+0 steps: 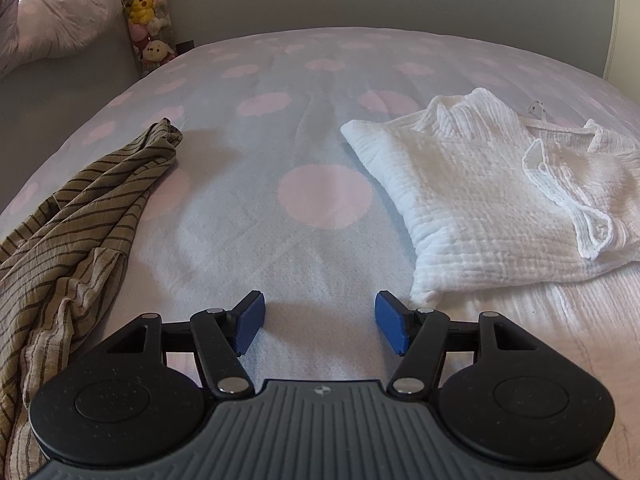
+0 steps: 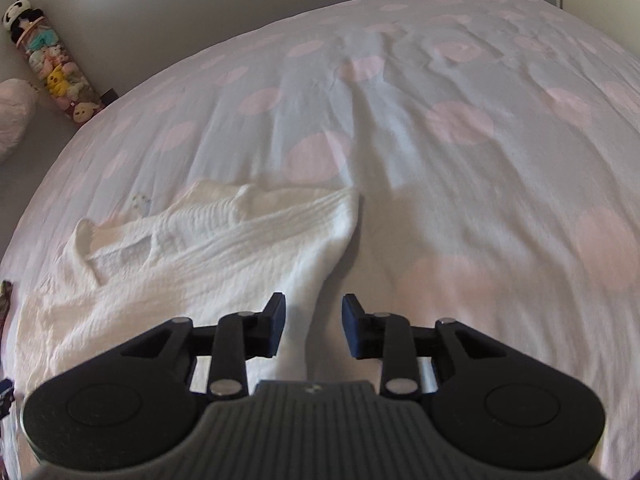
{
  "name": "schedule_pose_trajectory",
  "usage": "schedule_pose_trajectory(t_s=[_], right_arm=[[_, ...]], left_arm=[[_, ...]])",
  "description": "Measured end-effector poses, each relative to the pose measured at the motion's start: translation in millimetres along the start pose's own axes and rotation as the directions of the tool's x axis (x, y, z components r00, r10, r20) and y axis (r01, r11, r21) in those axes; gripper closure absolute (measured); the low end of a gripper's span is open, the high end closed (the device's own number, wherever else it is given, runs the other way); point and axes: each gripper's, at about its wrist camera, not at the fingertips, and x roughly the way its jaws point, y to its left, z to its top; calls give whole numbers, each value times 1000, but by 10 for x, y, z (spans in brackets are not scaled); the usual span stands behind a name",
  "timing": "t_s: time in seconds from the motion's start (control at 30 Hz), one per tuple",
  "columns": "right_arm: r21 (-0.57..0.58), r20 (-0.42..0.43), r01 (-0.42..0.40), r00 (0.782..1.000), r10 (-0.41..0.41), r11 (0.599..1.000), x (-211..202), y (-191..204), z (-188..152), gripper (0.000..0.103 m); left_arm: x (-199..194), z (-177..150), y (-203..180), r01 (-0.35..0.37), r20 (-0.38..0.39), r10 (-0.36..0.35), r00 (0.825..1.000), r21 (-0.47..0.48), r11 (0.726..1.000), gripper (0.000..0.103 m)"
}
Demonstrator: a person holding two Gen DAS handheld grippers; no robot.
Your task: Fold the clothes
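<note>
A white crinkled garment lies partly folded on the bed at the right of the left wrist view; it also shows in the right wrist view, spread to the left. My left gripper is open and empty above the bare sheet, just left of the garment's near corner. My right gripper is open, with the garment's right edge lying between and under its blue fingertips. A brown striped garment lies crumpled at the left.
The bed has a pale blue cover with pink dots. A tube of plush toys stands by the far wall, also in the right wrist view. A pillow sits at far left.
</note>
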Motion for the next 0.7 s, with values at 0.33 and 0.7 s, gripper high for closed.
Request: schedule_pose_trajectory(t_s=[0.33,0.7], right_arm=[[-33,-109,120,986,-123,992,11,114,-637,75],[-80,-82,244,965,-251,966,-463,870,-974,49]], left_arm=[[-144,36,-73,-18,-55,17,998,-6,1000,43],[-671,167,-227,291,78,-287,955,-38,956,32]])
